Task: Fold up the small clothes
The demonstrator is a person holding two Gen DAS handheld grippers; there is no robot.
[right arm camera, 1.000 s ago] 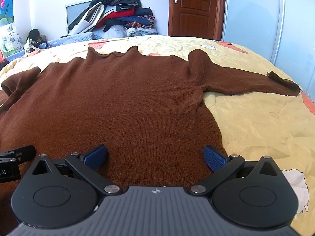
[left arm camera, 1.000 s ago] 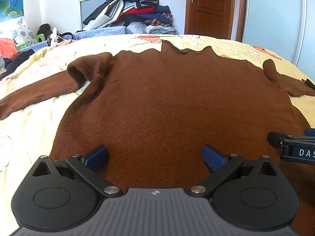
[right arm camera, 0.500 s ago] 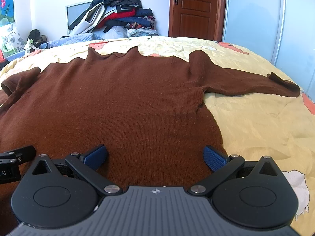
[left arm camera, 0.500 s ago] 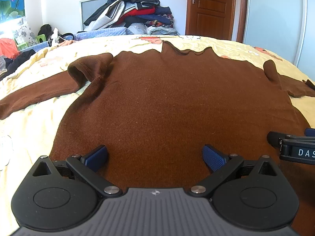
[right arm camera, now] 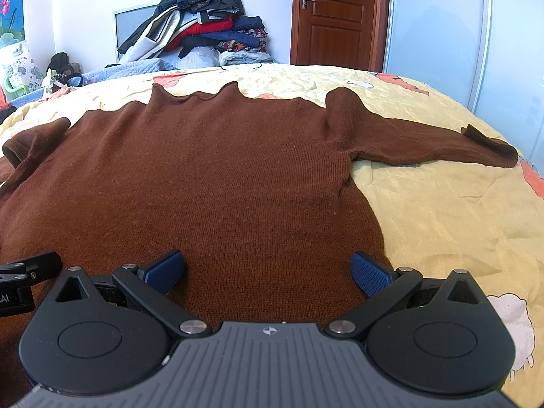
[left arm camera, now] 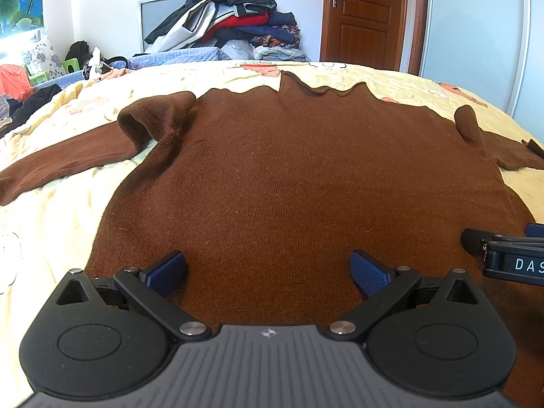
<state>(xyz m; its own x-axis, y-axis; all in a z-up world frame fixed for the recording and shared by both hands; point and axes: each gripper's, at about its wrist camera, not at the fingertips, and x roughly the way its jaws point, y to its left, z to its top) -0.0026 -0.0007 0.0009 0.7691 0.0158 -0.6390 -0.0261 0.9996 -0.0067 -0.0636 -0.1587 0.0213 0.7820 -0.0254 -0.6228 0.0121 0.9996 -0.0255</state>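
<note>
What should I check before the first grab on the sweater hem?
1. Left gripper open: ok, nothing between the fingers.
2. Right gripper open: ok, empty.
3. Sweater spread flat on the bed: ok, body smooth.
4. Sleeves laid out: not ok, left sleeve bunched at the shoulder; right sleeve straight.
5. Hem in reach of the fingers: cannot tell, hidden under both grippers.
6. Grippers apart: ok, side by side with a gap.
</note>
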